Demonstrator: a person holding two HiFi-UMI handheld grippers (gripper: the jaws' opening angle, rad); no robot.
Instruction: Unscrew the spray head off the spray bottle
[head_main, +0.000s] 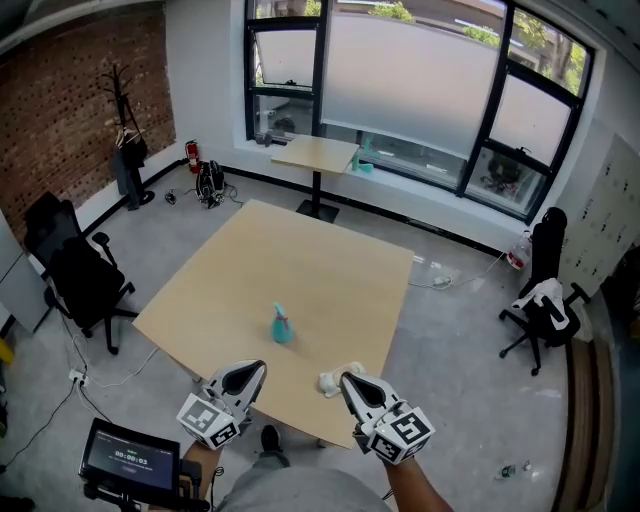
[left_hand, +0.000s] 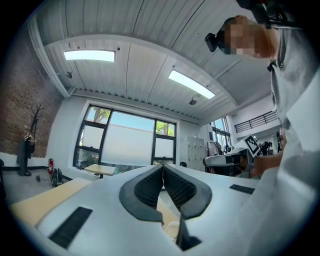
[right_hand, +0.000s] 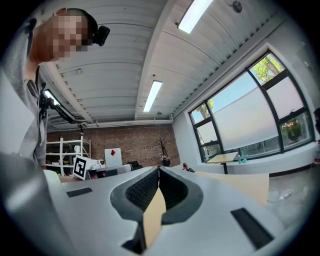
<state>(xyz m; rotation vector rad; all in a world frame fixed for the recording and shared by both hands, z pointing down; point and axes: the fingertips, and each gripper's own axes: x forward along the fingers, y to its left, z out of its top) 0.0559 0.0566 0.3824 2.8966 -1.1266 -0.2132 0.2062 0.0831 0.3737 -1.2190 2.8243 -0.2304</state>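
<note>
A small teal spray bottle (head_main: 281, 325) stands upright on the tan table (head_main: 330, 280), towards its near side. A small white object (head_main: 328, 382) lies near the table's front edge; it may be a spray head, but I cannot tell. My left gripper (head_main: 257, 369) hovers at the front edge, below and left of the bottle, shut and empty. My right gripper (head_main: 347, 379) is shut and empty too, its tips just right of the white object. Both gripper views look level across the room, with the jaws pressed together, and neither shows the bottle.
Black office chairs stand at the left (head_main: 85, 275) and right (head_main: 545, 305) of the table. A small side table (head_main: 315, 155) stands by the window. A screen on a stand (head_main: 130, 458) is at the lower left, by the person's legs.
</note>
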